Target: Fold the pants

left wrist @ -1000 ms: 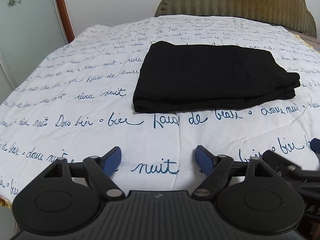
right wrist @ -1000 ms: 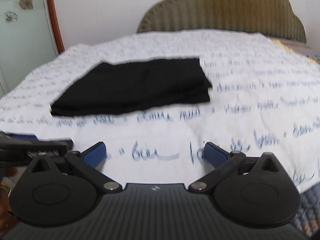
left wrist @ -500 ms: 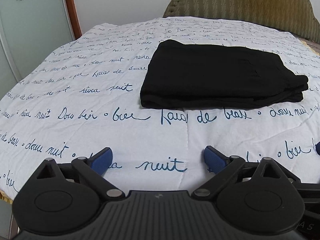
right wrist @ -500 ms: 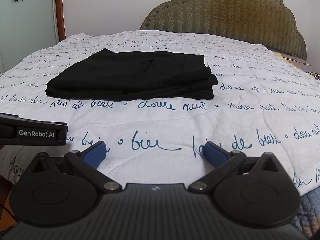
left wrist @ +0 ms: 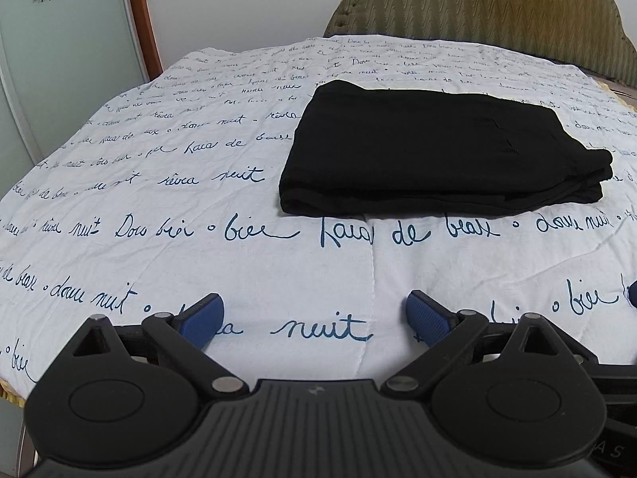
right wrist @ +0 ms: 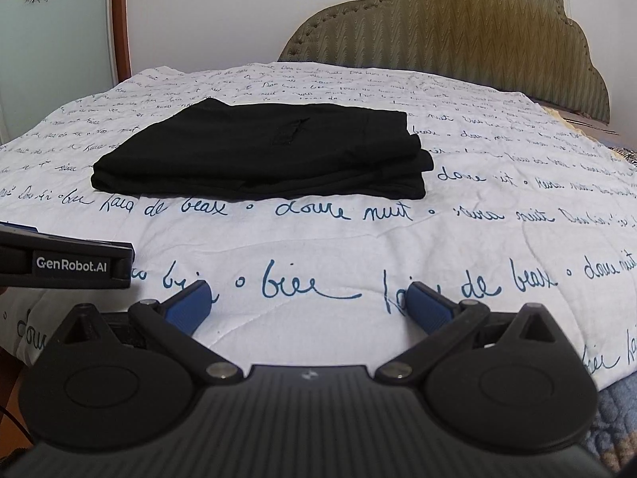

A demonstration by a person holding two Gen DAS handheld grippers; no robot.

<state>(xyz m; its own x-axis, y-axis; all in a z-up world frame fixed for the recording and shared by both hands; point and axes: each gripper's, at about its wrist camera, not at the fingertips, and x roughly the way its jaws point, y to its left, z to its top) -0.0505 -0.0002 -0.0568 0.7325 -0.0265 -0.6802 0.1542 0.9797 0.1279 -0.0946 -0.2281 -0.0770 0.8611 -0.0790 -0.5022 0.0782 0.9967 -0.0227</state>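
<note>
The black pants (left wrist: pixel 434 151) lie folded into a flat rectangular stack on the white bedspread (left wrist: pixel 199 207) with blue script. They also show in the right wrist view (right wrist: pixel 270 151). My left gripper (left wrist: pixel 314 314) is open and empty, hovering over the bed's near edge, well short of the pants. My right gripper (right wrist: pixel 306 304) is open and empty, also near the bed's front edge. The left gripper's body (right wrist: pixel 67 261) shows at the left of the right wrist view.
A padded olive headboard (right wrist: pixel 446 32) stands behind the bed. A frosted glass door with a wooden frame (left wrist: pixel 67 59) is at the left. The bed's right edge drops to a blue patterned floor mat (right wrist: pixel 613 418).
Both grippers have drawn back and steadied. The pants look slightly farther off in the left wrist view. The blurred right wrist view has become sharp. The pants have not moved.
</note>
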